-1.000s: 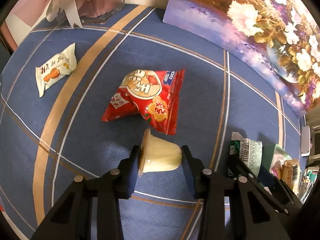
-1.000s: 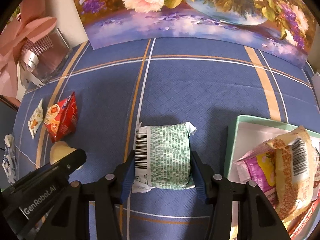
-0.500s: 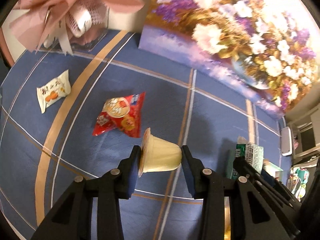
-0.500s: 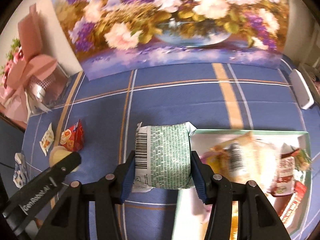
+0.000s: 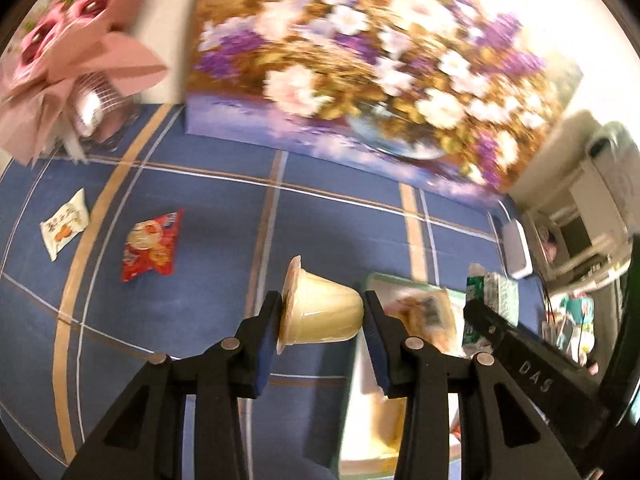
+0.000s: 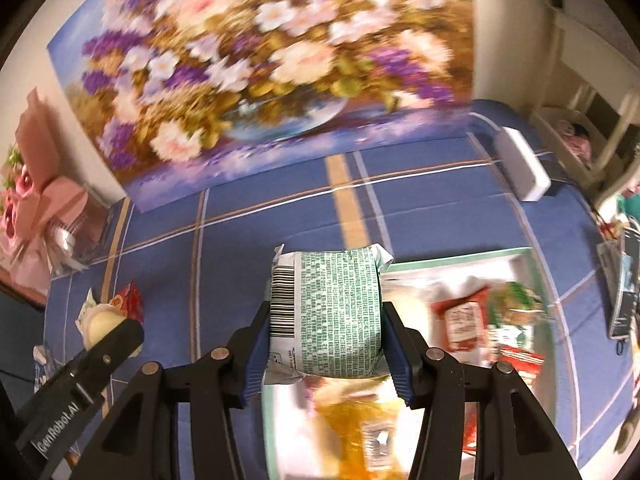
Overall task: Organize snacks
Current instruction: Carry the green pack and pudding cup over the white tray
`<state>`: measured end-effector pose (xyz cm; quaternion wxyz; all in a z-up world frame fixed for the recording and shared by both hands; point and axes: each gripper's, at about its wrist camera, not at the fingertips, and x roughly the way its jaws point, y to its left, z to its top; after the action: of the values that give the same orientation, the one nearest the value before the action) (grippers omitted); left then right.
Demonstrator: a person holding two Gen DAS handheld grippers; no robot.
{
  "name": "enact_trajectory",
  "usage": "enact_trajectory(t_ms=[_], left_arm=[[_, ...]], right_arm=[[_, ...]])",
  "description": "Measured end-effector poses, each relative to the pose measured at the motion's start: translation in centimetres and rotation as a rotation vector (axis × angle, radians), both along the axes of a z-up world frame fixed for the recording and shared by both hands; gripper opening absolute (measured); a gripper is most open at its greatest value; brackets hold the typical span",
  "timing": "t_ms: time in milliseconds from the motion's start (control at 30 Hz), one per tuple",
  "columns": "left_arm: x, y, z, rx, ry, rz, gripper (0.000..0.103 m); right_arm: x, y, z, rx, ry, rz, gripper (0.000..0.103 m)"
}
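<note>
My left gripper (image 5: 322,312) is shut on a pale yellow jelly cup (image 5: 320,310), which lies on its side with its lid to the left, lifted above the blue cloth. My right gripper (image 6: 326,320) is shut on a green-and-white printed packet (image 6: 325,312) with a barcode, held over the left end of the green-rimmed tray (image 6: 460,258). Several snack packs lie in that tray (image 5: 376,278). A red snack bag (image 5: 150,246) and a white biscuit packet (image 5: 64,228) rest on the cloth at the left. The right gripper and its packet (image 5: 496,296) show at the right of the left wrist view.
A large flower painting (image 6: 260,68) leans along the back of the table. A pink wrapped bouquet (image 5: 76,64) stands at the back left. A white box (image 6: 522,168) lies at the back right edge. Shelves and clutter (image 5: 580,240) stand beyond the table's right side.
Both grippers have risen and moved right with their snacks. The tray now lies under the right gripper and beside the left one. The red bag and biscuit packet look smaller and farther left.
</note>
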<state>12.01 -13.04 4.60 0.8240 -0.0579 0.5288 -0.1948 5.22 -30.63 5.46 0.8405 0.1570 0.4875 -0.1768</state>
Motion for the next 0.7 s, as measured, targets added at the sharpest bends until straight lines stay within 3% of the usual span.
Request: enact_trajectory(t_ms=[300, 700], left_arm=[[-2.7, -2.8, -1.1, 0.013, 0.032, -0.077, 0.042], [-6.7, -5.5, -3.9, 0.063, 0.102, -0.169, 0.042]], right_arm=[[-4.5, -3.0, 1.4, -0.019, -0.010, -0.075, 0.054], [-8.2, -4.0, -1.6, 0.009, 0.069, -0.098, 0.054]])
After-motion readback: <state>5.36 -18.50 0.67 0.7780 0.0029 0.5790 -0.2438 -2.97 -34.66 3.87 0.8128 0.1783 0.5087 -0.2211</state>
